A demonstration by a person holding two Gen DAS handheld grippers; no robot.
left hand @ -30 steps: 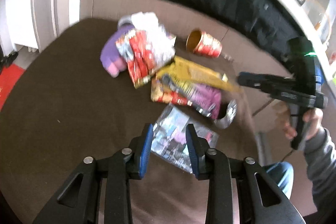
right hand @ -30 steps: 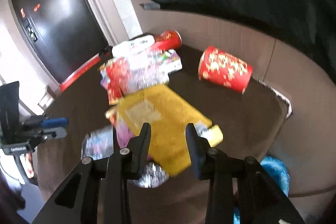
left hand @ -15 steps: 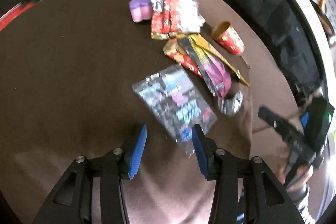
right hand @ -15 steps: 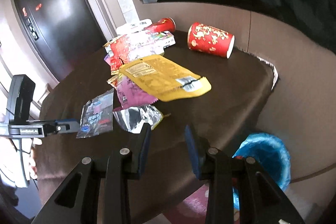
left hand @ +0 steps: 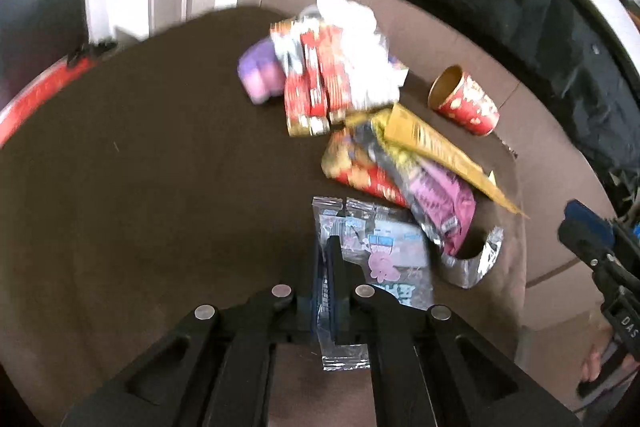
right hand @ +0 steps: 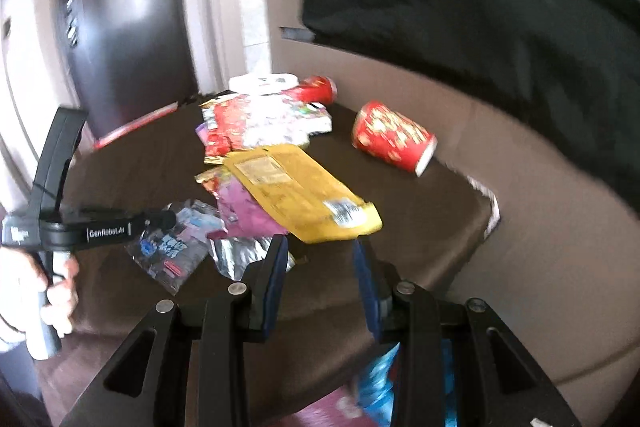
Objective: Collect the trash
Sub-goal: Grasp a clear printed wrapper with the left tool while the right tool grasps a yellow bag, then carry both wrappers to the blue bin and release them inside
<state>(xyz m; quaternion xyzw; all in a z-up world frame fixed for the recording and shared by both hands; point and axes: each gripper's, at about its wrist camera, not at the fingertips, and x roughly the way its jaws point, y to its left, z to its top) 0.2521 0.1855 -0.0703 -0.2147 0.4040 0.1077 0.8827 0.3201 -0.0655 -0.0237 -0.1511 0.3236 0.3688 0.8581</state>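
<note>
Snack trash lies on a round brown table (left hand: 140, 187). My left gripper (left hand: 330, 267) is shut on the edge of a clear wrapper with a pink cartoon (left hand: 384, 255); the right wrist view shows that gripper (right hand: 160, 219) over the same wrapper (right hand: 172, 247). My right gripper (right hand: 320, 251) hangs open near the table's front edge, nothing between its fingers, just short of a yellow pouch (right hand: 304, 187) and crumpled silver foil (right hand: 236, 251). A red paper cup (right hand: 392, 139) lies on its side behind.
A pink wrapper (left hand: 440, 203) lies under the yellow pouch (left hand: 436, 147). Red and white wrappers (left hand: 332, 75) and a purple item (left hand: 260, 75) sit at the back. A blue bin bag (right hand: 380, 379) is below the table edge. A dark cloth (right hand: 480, 11) drapes the bench behind.
My left gripper has come down over the clear wrapper and its jaws have closed on the wrapper's edge. My right gripper drew back from the yellow pouch and stays open.
</note>
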